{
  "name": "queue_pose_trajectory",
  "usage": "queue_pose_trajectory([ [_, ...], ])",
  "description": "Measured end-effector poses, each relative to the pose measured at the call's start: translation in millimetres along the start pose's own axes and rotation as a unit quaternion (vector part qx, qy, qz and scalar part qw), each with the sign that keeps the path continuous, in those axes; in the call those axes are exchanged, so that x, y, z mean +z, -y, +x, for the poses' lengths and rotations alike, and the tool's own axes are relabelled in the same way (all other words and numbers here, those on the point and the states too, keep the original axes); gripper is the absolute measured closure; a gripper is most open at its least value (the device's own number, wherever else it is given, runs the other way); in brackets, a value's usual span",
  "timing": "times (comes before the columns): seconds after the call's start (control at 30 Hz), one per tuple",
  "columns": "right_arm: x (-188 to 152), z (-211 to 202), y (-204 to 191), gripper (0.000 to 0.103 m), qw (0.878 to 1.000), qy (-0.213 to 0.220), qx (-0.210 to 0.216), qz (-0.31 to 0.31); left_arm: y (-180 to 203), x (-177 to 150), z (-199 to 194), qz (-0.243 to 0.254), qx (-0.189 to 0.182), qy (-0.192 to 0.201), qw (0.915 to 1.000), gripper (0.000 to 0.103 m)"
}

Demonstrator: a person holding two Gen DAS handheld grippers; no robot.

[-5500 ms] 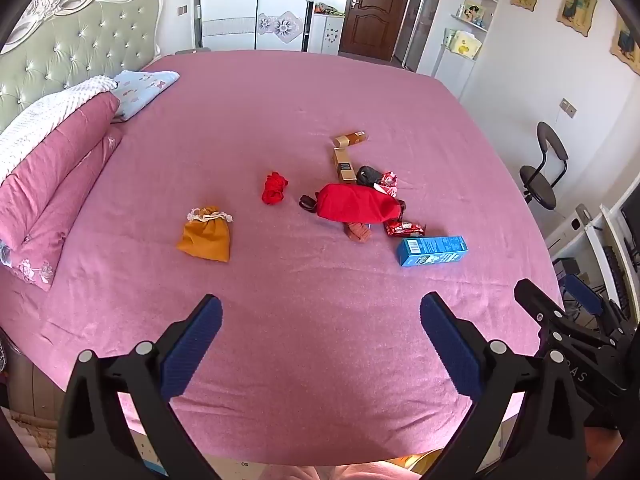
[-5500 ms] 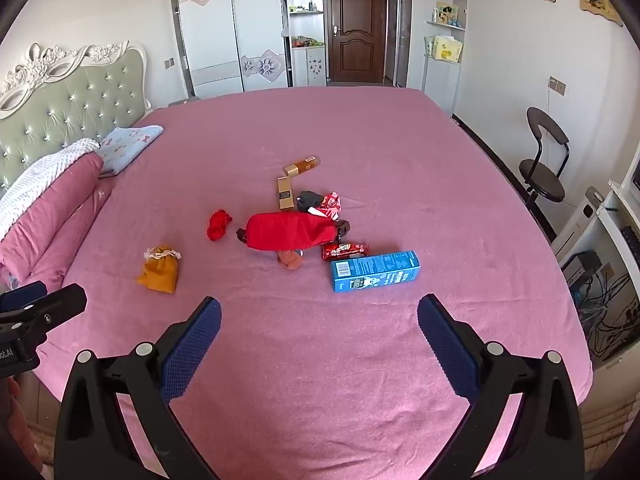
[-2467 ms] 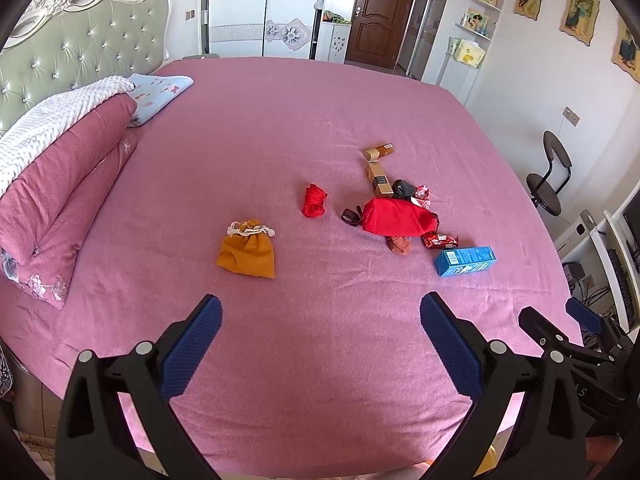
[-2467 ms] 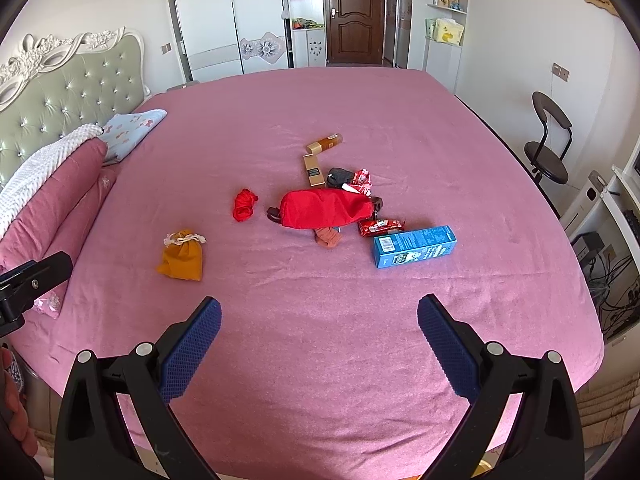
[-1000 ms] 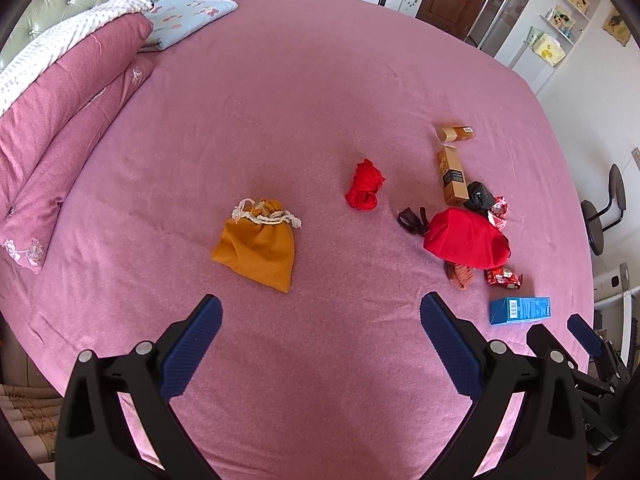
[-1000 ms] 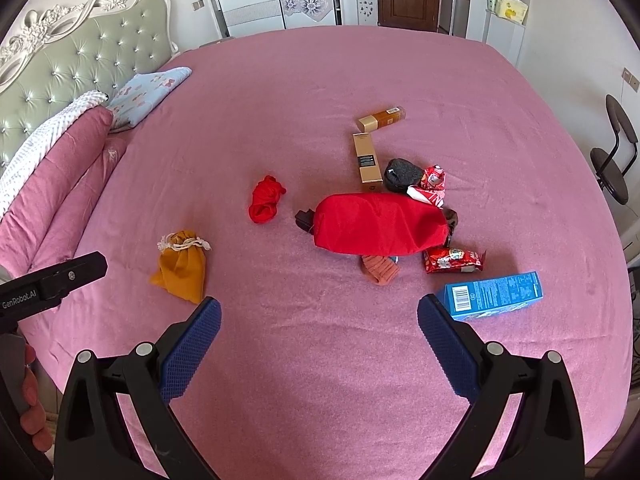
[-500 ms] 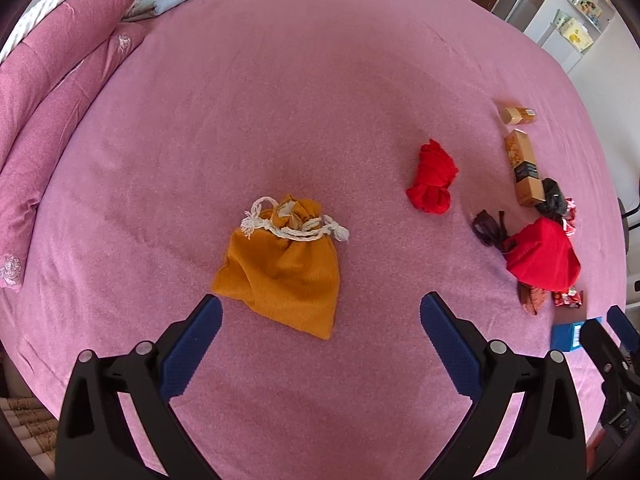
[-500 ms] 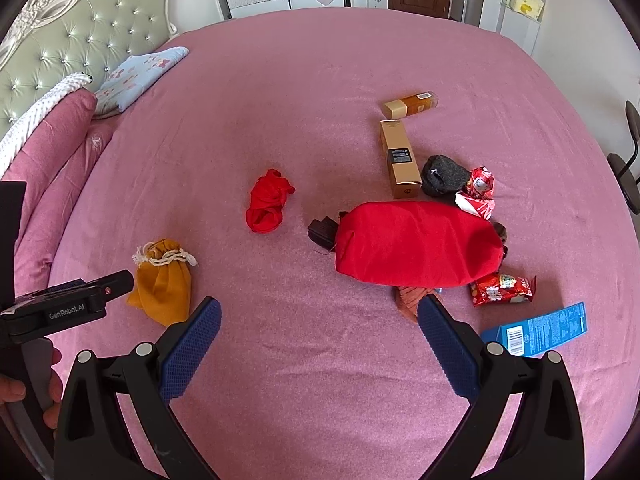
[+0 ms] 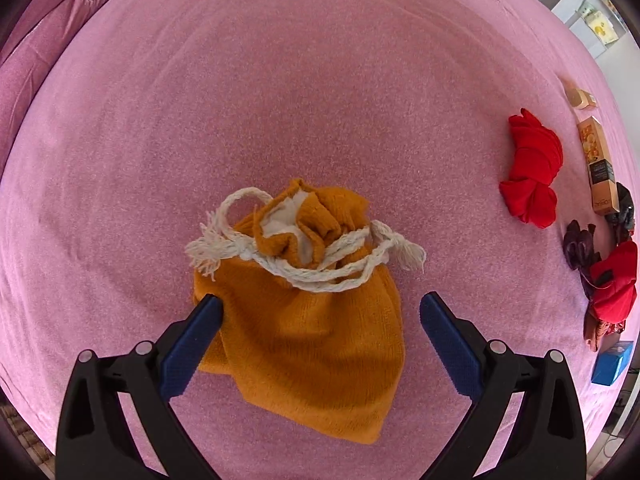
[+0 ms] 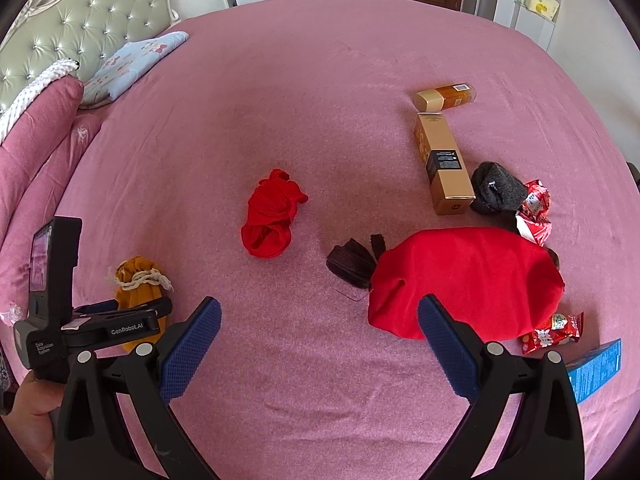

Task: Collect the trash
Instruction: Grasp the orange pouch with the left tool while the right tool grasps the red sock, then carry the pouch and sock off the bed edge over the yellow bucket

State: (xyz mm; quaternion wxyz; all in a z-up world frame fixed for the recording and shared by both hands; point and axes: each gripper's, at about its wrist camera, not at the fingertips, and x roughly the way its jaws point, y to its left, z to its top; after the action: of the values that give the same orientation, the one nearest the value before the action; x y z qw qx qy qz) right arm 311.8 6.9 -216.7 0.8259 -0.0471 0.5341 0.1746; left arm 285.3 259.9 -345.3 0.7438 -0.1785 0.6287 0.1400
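An orange knitted drawstring bag (image 9: pixel 312 332) with a white cord lies on the pink bedspread (image 9: pixel 280 80). My left gripper (image 9: pixel 319 302) is open and low over it, one blue finger at each side of the bag; the left finger touches the bag's edge. In the right wrist view the same bag (image 10: pixel 138 280) sits at the left. My right gripper (image 10: pixel 319 305) is open and empty above bare bedspread, just left of a red pouch (image 10: pixel 468 284). Around the pouch lie red snack wrappers (image 10: pixel 554 330), a blue carton (image 10: pixel 596 364), a gold box (image 10: pixel 442 164) and an amber bottle (image 10: pixel 446 97).
A crumpled red cloth (image 10: pixel 272 214), a dark brown bundle (image 10: pixel 352 262) and a black sock (image 10: pixel 498 194) also lie on the bed. Pink pillows (image 10: pixel 36 152) and a padded headboard (image 10: pixel 80 28) are at the far left. A hand holds the left tool's black body (image 10: pixel 120 330).
The left gripper has dropped down and forward to the orange bag, which now fills the space between its fingers. The right gripper has moved closer to the red pouch.
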Motion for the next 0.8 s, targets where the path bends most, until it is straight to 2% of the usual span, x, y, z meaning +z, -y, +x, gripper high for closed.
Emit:
queue_pose_trajectory([
  [0.03, 1, 3, -1, 0.008, 1.000, 0.000, 0.003, -0.002, 1, 0, 2, 0.002, -0.001, -0.002, 1.0000, 0.006],
  [0.07, 3, 6, -3, 0.008, 1.000, 0.002, 0.006, -0.004, 3, 0, 2, 0.004, -0.003, 0.000, 1.0000, 0.014],
  [0.1, 6, 9, -4, 0.008, 1.000, 0.002, 0.010, -0.005, 4, 1, 2, 0.006, -0.003, 0.001, 1.0000, 0.030],
  [0.17, 13, 16, -8, 0.008, 1.000, 0.003, 0.018, -0.007, 2, 2, -1, 0.002, -0.008, 0.003, 1.0000, 0.036],
  [0.2, 18, 20, -9, 0.008, 1.000, 0.005, 0.021, -0.008, -1, 2, -3, -0.004, -0.021, 0.006, 0.9998, 0.045],
  [0.33, 40, 42, -17, 0.009, 0.999, 0.005, 0.040, -0.008, -18, 7, -10, -0.038, -0.078, 0.012, 0.9961, 0.056],
  [0.47, 59, 72, -26, 0.014, 0.998, -0.005, 0.057, -0.006, -25, 10, -18, -0.045, -0.095, 0.021, 0.9942, 0.061],
  [0.5, 63, 81, -29, 0.017, 0.998, -0.013, 0.059, -0.005, -25, 10, -19, -0.045, -0.096, 0.022, 0.9941, 0.061],
  [0.57, 67, 99, -33, 0.031, 0.998, -0.030, 0.058, -0.003, -24, 9, -23, -0.048, -0.098, 0.025, 0.9937, 0.061],
  [0.6, 69, 109, -36, 0.034, 0.997, -0.043, 0.056, -0.004, -28, 8, -26, -0.048, -0.102, 0.025, 0.9933, 0.061],
  [0.67, 69, 124, -40, 0.049, 0.997, -0.065, 0.048, -0.004, -30, 5, -31, -0.049, -0.107, 0.026, 0.9927, 0.061],
  [0.73, 65, 131, -38, 0.063, 0.997, -0.075, 0.023, -0.004, -30, 1, -35, -0.047, -0.111, 0.026, 0.9924, 0.061],
  [0.8, 61, 125, -33, 0.067, 0.997, -0.071, 0.040, 0.011, -28, -2, -39, -0.044, -0.112, 0.028, 0.9923, 0.062],
])
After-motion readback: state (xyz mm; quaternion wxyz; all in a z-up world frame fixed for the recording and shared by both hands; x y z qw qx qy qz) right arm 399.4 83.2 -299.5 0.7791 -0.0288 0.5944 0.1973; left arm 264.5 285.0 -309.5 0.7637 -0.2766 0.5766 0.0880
